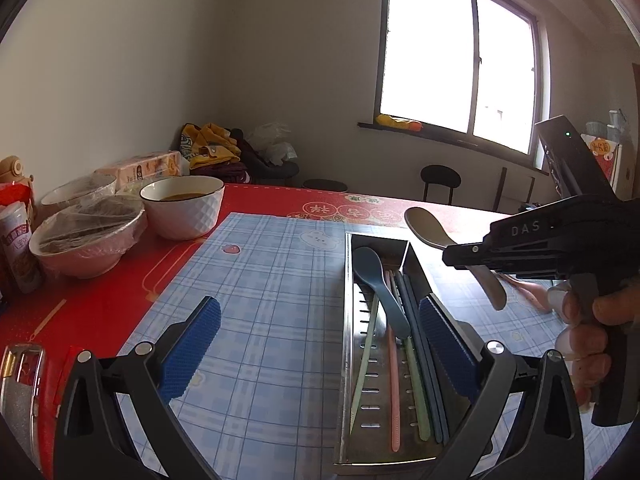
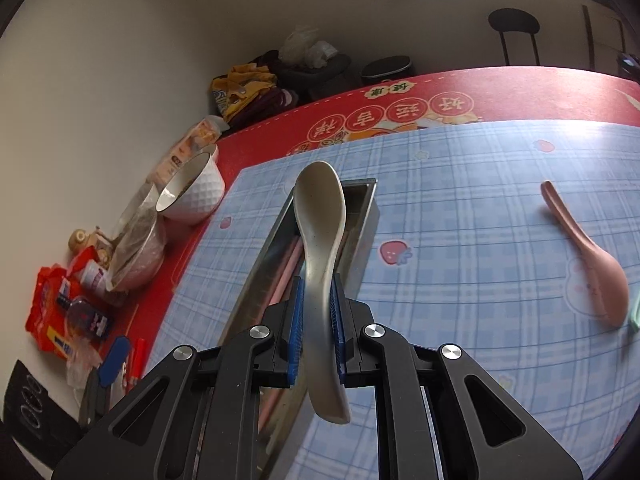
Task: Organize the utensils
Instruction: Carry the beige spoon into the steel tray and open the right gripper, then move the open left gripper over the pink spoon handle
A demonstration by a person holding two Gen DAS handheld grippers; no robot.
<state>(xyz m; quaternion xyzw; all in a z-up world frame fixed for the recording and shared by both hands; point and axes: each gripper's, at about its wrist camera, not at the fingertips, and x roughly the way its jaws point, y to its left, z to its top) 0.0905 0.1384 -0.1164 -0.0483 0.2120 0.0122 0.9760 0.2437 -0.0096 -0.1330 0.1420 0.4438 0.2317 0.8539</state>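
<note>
A steel utensil tray (image 1: 345, 360) lies on the blue checked mat (image 1: 260, 320). In it are a dark blue spoon (image 1: 380, 280) and pink, green and blue chopsticks (image 1: 394, 380). My left gripper (image 1: 320, 344) is open just in front of the tray, its right pad (image 1: 452, 344) over the tray's right side, gripping nothing. My right gripper (image 2: 318, 312) is shut on a beige spoon (image 2: 320, 216) by its handle, bowl forward, held above the tray (image 2: 362, 236). From the left wrist view the beige spoon (image 1: 424, 224) hangs over the tray's far right. A pink spoon (image 2: 588, 268) lies on the mat to the right.
On the red tablecloth (image 1: 100, 304) at the left stand a white bowl with liquid (image 1: 182, 208), covered bowls (image 1: 86, 240), snack packets (image 2: 52, 320) and a bottle (image 2: 86, 316). A green item (image 2: 634, 312) shows at the right edge. A person's hand (image 1: 588, 320) holds the right gripper.
</note>
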